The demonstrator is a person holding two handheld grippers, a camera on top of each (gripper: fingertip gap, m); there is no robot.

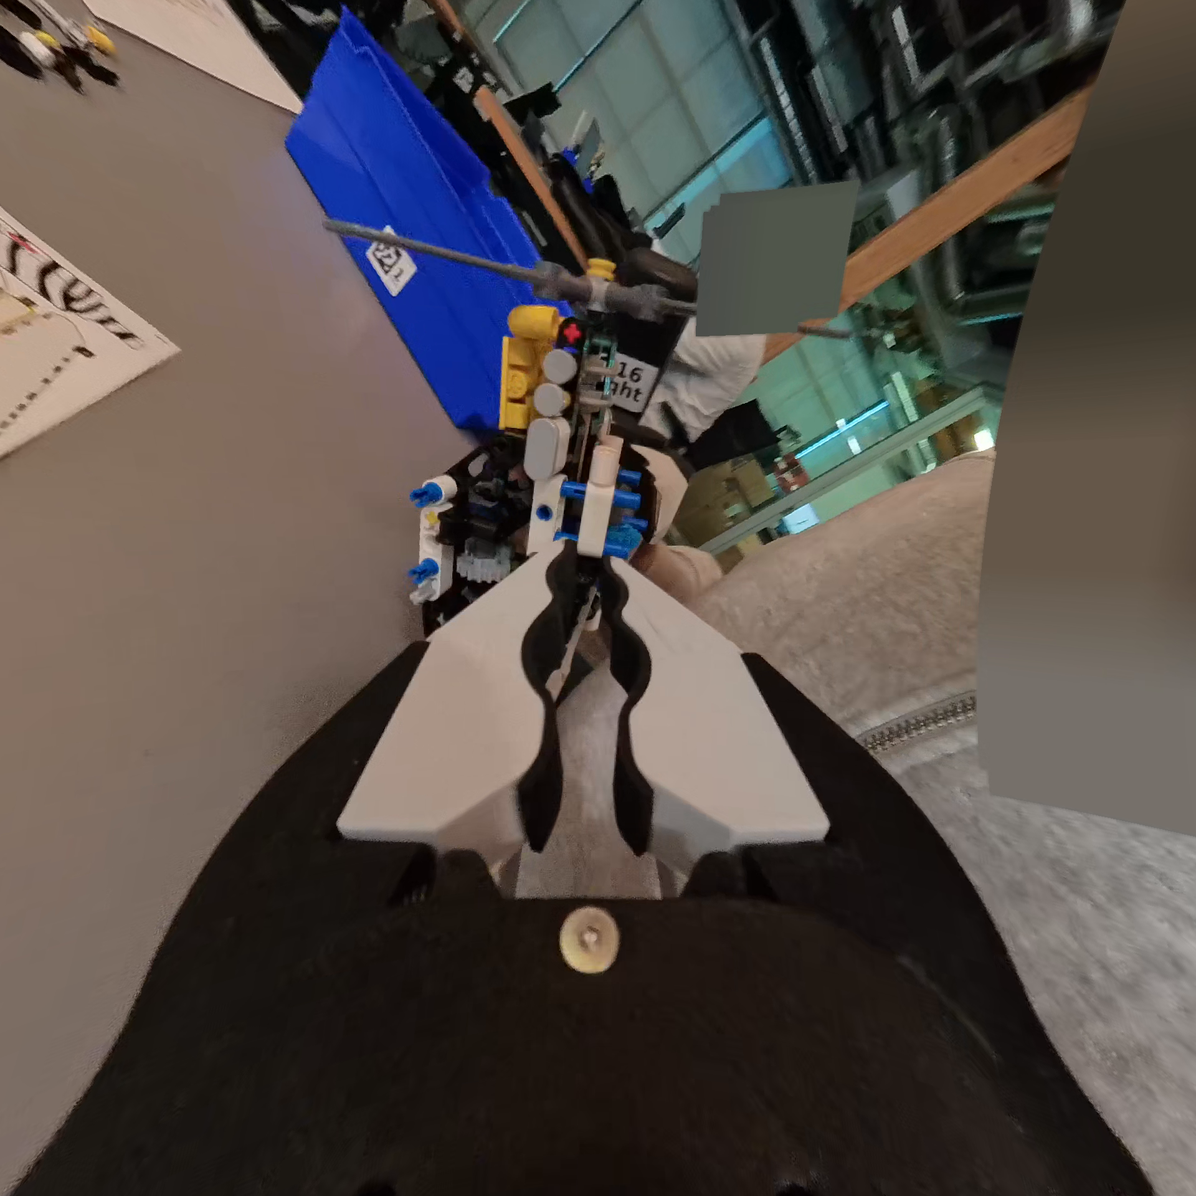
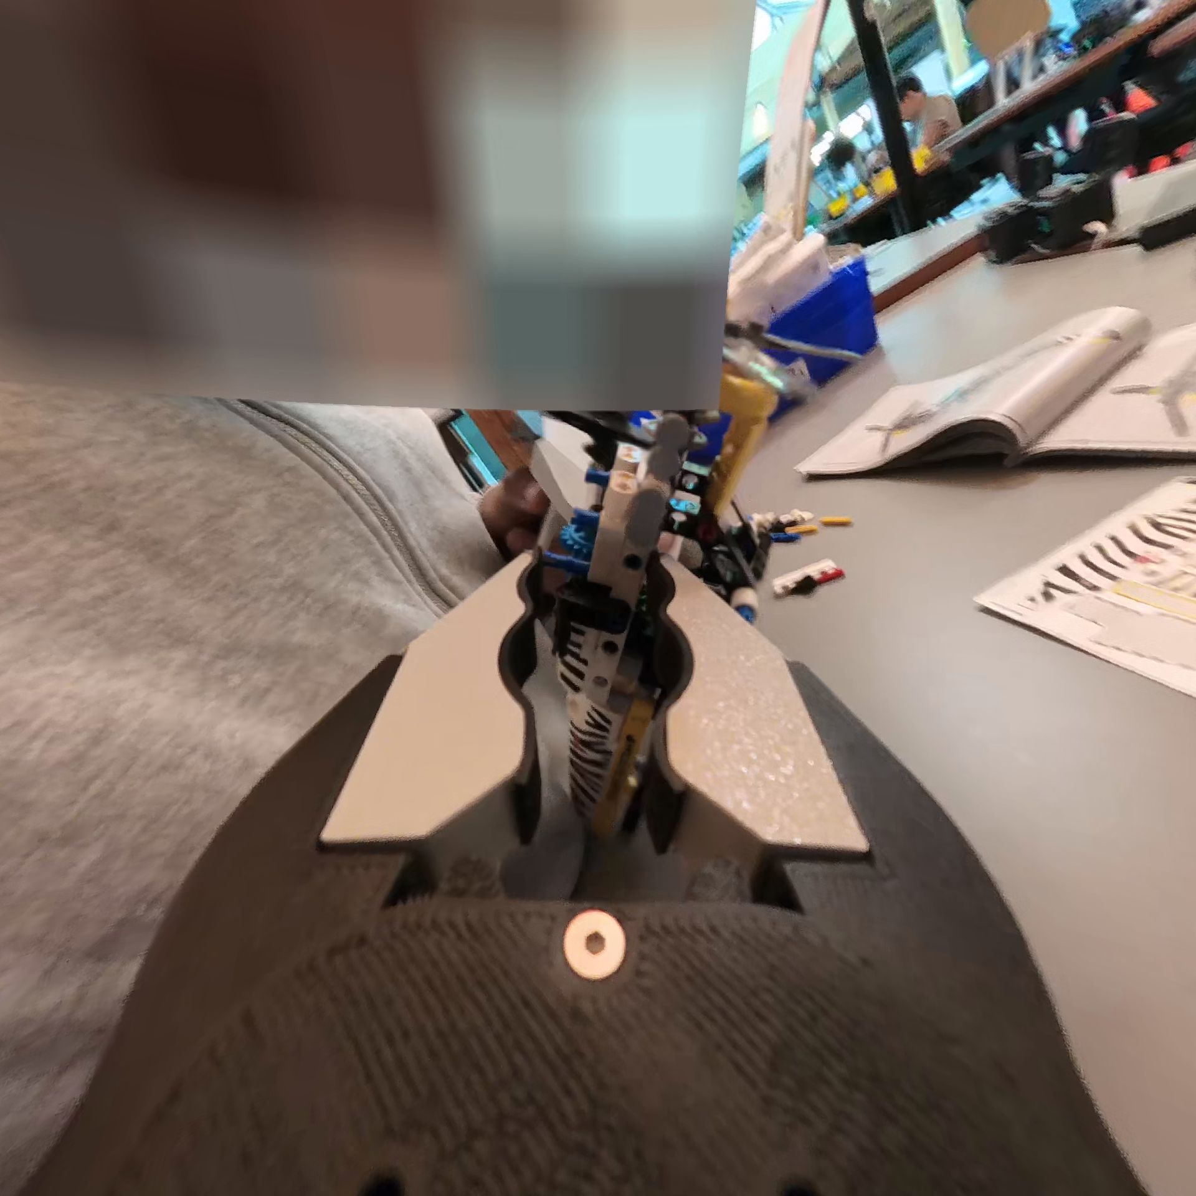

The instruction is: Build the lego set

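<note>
Nearest in the right wrist view, the right gripper [image 2: 595, 582] pinches the tail end of the half-built white, black, yellow and blue plastic lego helicopter model [image 2: 621, 556], a zebra-striped white beam running back between its closed-in fingers. In the left wrist view the left gripper [image 1: 586, 569] is pressed together on the same model [image 1: 563, 440], its tips gripping a thin part at the base of a white beam studded with blue pins. The model is thus held in the air between both tools, above the grey tabletop [image 2: 906, 744]. It looks well advanced: body, yellow engine block and grey rotor blades [image 1: 453, 255] are on. Beyond the model, loose small pieces [image 2: 802, 524] lie unplaced, so some work likely remains. Farther past it lie the open white instruction booklet [image 2: 1009, 401] and a blue plastic bin [image 1: 401, 194].
</note>
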